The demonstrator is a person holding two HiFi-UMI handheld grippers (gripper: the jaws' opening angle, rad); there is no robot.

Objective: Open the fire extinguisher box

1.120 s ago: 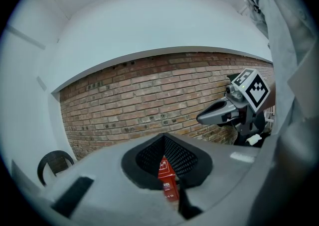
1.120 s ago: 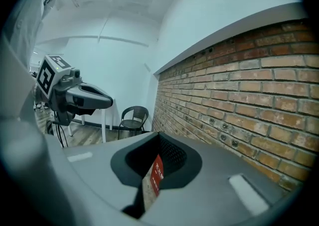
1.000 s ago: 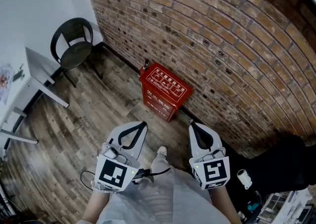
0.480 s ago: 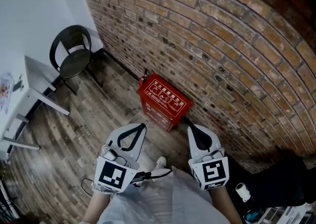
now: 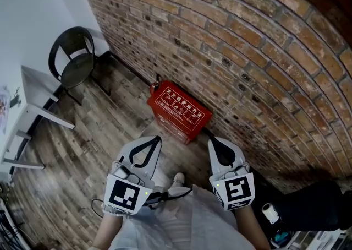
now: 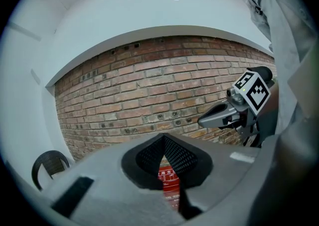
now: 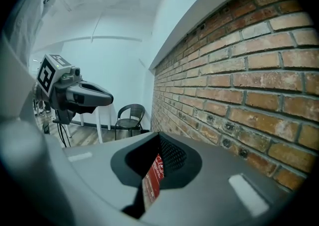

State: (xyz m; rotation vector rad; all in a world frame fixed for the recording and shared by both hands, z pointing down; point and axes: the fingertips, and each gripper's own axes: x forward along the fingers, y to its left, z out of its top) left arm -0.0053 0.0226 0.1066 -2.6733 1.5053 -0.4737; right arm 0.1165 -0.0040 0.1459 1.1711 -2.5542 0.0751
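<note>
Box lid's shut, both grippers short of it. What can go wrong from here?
1. The left gripper and right gripper are both shut. Unless the fingers open, they may only shove the box instead of catching its lid.
2. The box stands loose on the floor against the brick wall. Pulling on the lid might drag or tip it, and the wall may limit the swing. The hinge side isn't visible.

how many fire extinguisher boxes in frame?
1. The red fire extinguisher box sits on the wood floor against the brick wall, right of the black chair. The person's body hides some floor nearer the camera, so another could be out of sight.
</note>
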